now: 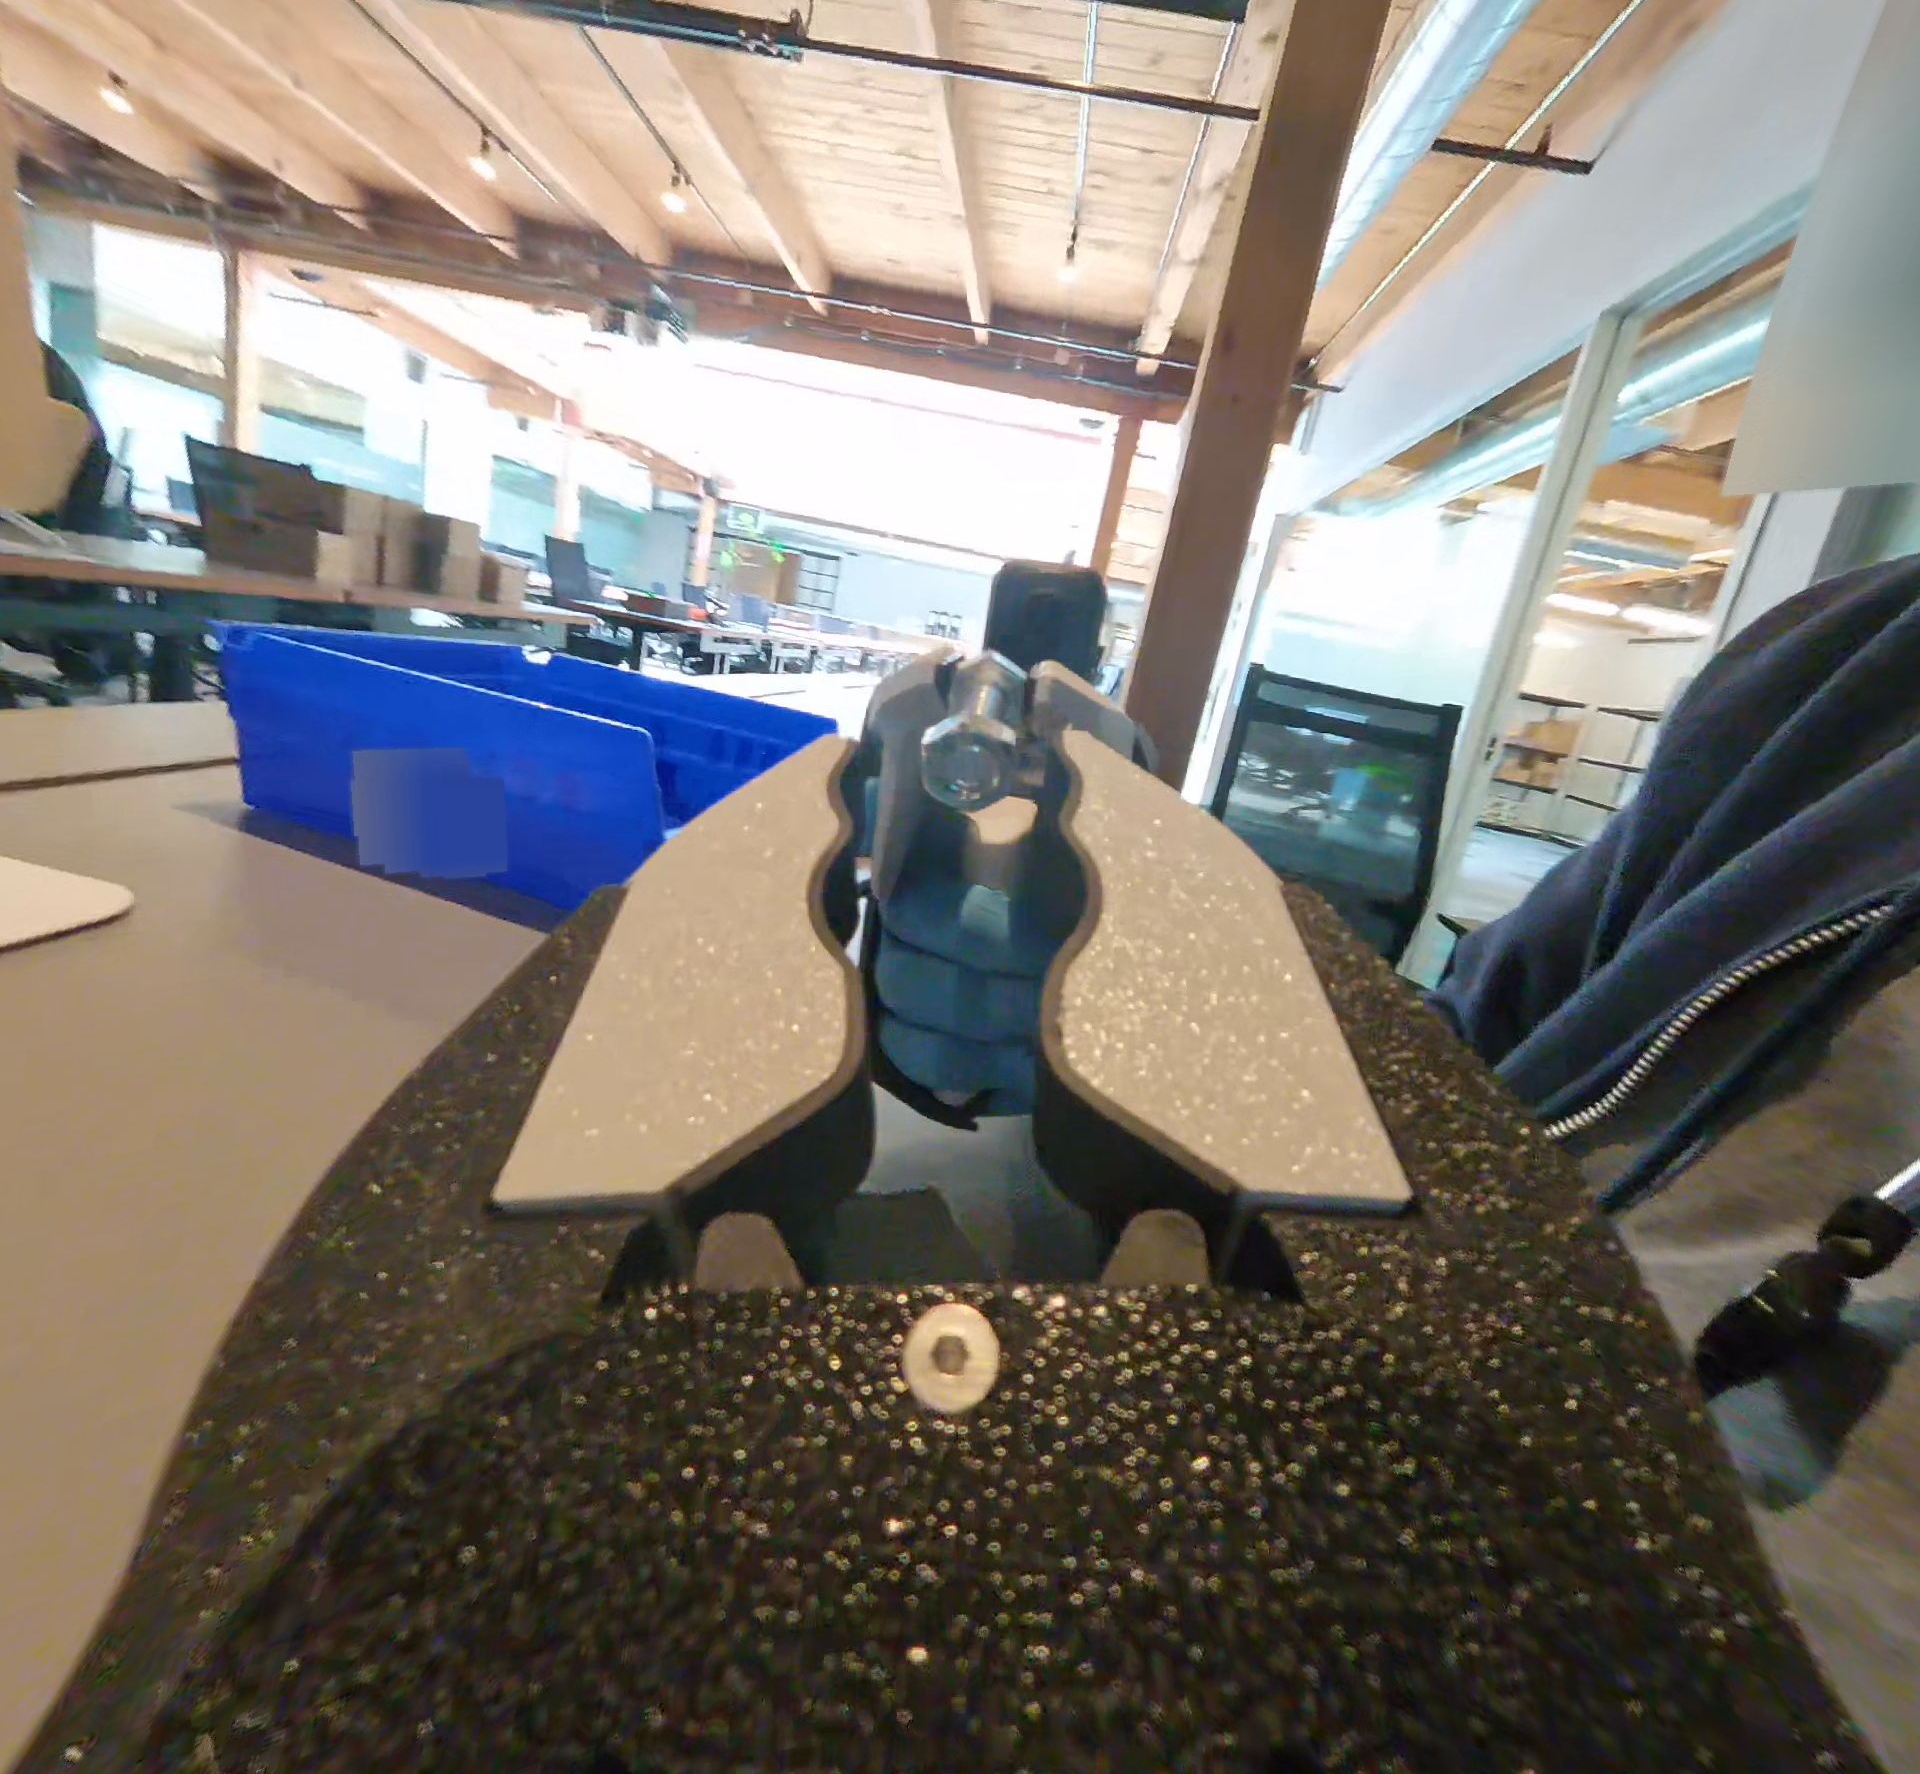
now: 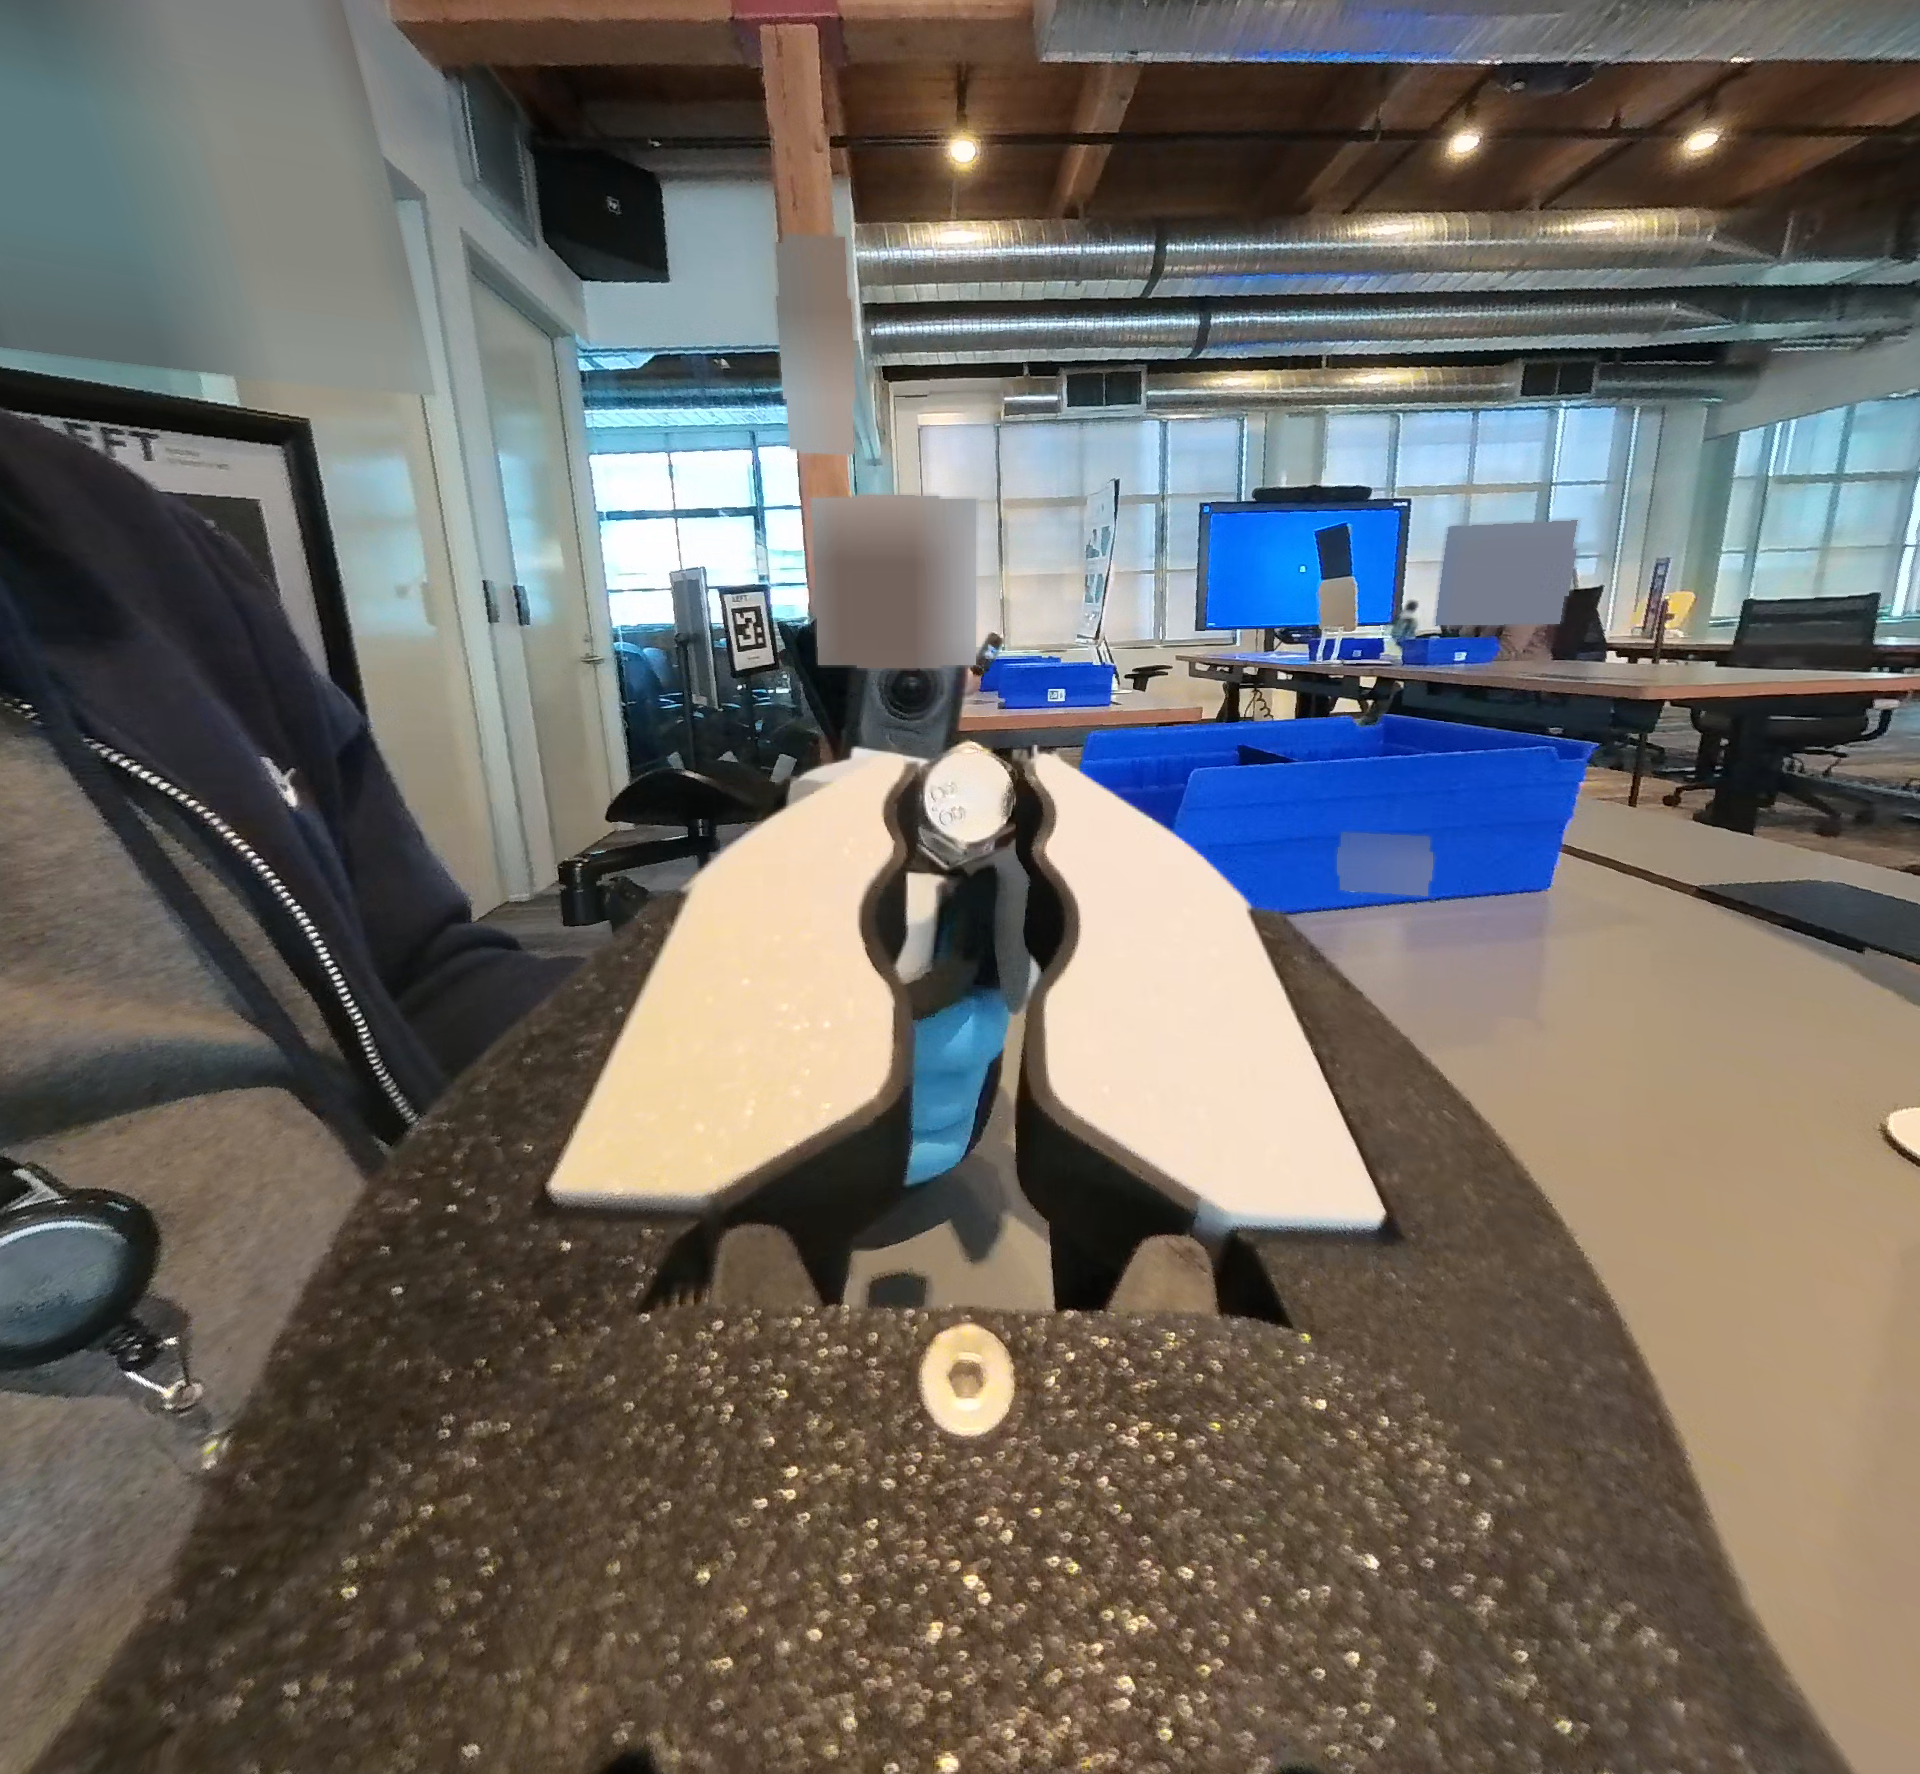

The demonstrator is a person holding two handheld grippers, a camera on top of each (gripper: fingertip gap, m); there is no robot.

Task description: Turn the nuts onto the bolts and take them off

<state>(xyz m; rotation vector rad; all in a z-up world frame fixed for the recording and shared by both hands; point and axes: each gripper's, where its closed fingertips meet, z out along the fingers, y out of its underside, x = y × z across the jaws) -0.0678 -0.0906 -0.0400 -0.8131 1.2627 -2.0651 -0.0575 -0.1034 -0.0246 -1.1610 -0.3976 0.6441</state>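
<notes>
left gripper (image 1: 961, 779) jaws narrow on hex nut (image 1: 964, 770) | right gripper (image 2: 961, 815) jaws clamp bolt (image 2: 966, 805), stamped head at 12 o'clock | labelled blue bin (image 2: 1351, 805) on counter (image 2: 1558, 1049), 2 o'clock

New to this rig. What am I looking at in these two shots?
No robot: a person holds a handheld two-finger gripper in each hand, each with a camera looking along its fingers. One picture is from the left gripper, the other from the right gripper; they face each other, so each also sees the other's camera beyond. Between them, off the table, is a silver bolt. The right gripper's tips pinch it; whether the left grips it I can't tell. A blue bin sits on the table.
</notes>
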